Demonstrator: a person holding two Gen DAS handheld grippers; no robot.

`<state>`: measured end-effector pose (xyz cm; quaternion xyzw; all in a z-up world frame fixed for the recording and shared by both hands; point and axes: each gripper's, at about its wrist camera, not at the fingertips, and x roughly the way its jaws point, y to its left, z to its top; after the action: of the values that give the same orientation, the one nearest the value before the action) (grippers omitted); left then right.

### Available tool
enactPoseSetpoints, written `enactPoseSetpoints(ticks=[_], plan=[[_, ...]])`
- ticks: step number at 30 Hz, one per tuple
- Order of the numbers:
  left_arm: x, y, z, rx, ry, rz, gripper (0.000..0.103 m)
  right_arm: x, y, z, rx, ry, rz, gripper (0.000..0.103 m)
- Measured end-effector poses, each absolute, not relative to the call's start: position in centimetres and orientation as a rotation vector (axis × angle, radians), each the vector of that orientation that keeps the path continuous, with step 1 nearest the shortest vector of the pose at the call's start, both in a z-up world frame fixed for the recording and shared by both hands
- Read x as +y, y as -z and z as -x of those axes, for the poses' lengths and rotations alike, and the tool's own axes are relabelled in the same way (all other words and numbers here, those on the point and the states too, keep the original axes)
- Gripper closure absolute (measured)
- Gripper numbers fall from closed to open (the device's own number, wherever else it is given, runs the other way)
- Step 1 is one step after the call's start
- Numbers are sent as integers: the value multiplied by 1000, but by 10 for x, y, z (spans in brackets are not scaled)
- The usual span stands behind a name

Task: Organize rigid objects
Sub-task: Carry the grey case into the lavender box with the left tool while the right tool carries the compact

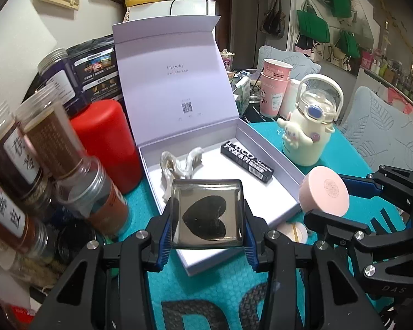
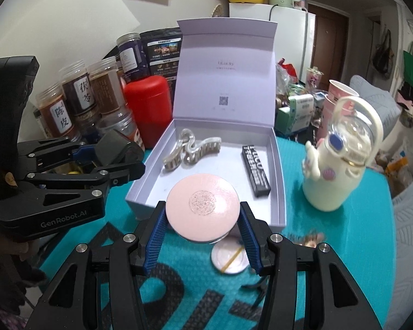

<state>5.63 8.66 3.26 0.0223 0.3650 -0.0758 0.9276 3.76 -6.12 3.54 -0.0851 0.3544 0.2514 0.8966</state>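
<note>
- Left wrist view: the left gripper [image 1: 208,214] clamps a square glass block [image 1: 208,213] with a dark heart in it, held over the near corner of the open white box [image 1: 286,165].
- Inside the box lie a pearly hair claw [image 1: 179,165] and a black stick pack [image 1: 246,161] — apart from each other.
- At right, the right gripper [image 1: 320,196] grips a pink round case [image 1: 323,191] just beside the box's right wall.
- A red canister [image 1: 107,143] and spice jars [image 1: 41,148] stand left of the box; a cream bottle [image 1: 307,132] stands to its right on the teal mat [image 1: 206,288].
- Right wrist view: the right gripper [image 2: 203,214] is closed on the pink round case [image 2: 203,206], above the box's [image 2: 280,181] near edge.
- The hair claw [image 2: 190,151] and stick pack [image 2: 256,170] rest inside; a small round disc [image 2: 230,257] lies on the mat [image 2: 184,275] under the case.
- At left, the left gripper [image 2: 118,154] holds the glass block [image 2: 113,148] — seen edge-on.
</note>
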Motion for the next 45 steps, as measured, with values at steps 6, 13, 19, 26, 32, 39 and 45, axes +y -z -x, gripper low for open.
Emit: enactPoseSetpoints(ticks=[6,13,19,26,32,39,45], plan=[[85,-33,-75,750,158,-49,61,-56,-40,-56,726,-527,180,53],[85,-29,-96,764,162,-47,61,-54,-38,-77,731,-527,179,53],[85,-22,-114,779,158,-48,61,-54,-35,-95,738,-518,177,53],[88,-6,-133,815,148,-48,61,-53,-25,-117,753,-508,168,53],[86,10,-147,850,138,-60,61,-53,-11,-132,779,-501,162,53],[80,27,-162,892,137,-82,61,-55,3,-144,802,-492,156,53],[73,40,-169,927,131,-103,61,-54,15,-154,815,-477,167,53]])
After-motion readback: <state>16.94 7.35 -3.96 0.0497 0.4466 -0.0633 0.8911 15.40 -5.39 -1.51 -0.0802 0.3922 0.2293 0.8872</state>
